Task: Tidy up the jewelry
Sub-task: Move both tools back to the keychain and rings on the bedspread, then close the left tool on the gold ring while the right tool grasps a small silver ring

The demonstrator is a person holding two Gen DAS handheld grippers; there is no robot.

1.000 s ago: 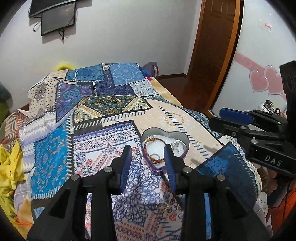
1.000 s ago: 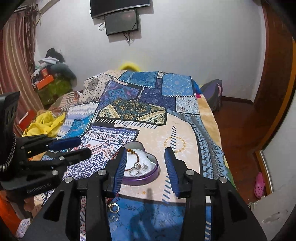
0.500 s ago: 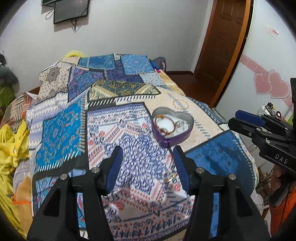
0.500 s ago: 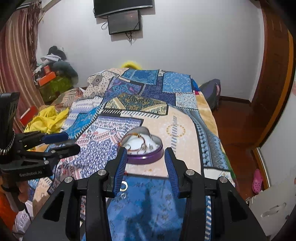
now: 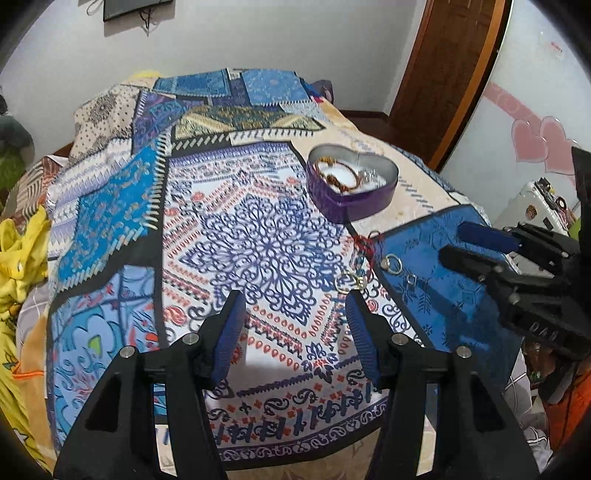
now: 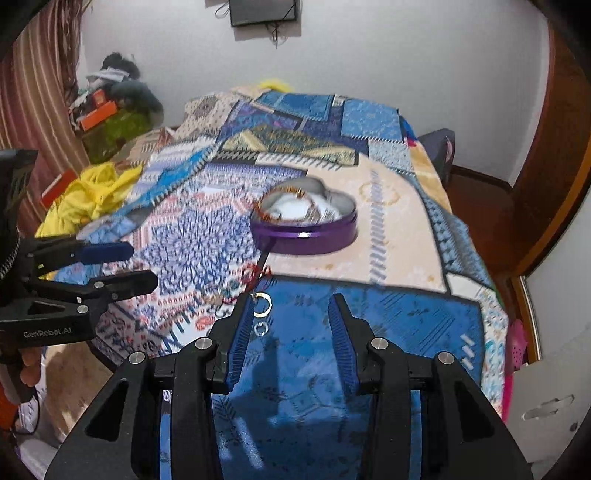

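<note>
Heart tin: a purple heart-shaped tin sits on the bed, on a cream patch of the bedspread, open at the top; in the right wrist view it is motion-blurred.
Already in the tin: a gold bangle on a white lining, with some small silvery pieces beside it; these are too small to name.
Still loose: a gold ring just ahead of the left gripper's right finger, a ring with a pale stone on the dark blue patch, a tiny square piece near it, and a red thread between these and the tin.
Same pieces from the right: a ring and a smaller ring lie just beside the right gripper's left finger.
Progress: judged partly done; several pieces are stored, and at least four small ones are left to gather.
Left gripper: fingers wide apart, holding nothing, above the patterned centre of the spread and near the loose rings.
Right gripper: fingers wide apart, empty, over the dark blue patch.
Surface: a patchwork bedspread in blue, cream and red prints; soft and busy, so small rings are likely hard to spot and pinch.
Room: white walls, a wall-mounted screen, a brown wooden door, pink heart decals, yellow cloth at the bed's left side, and a striped curtain.
</note>
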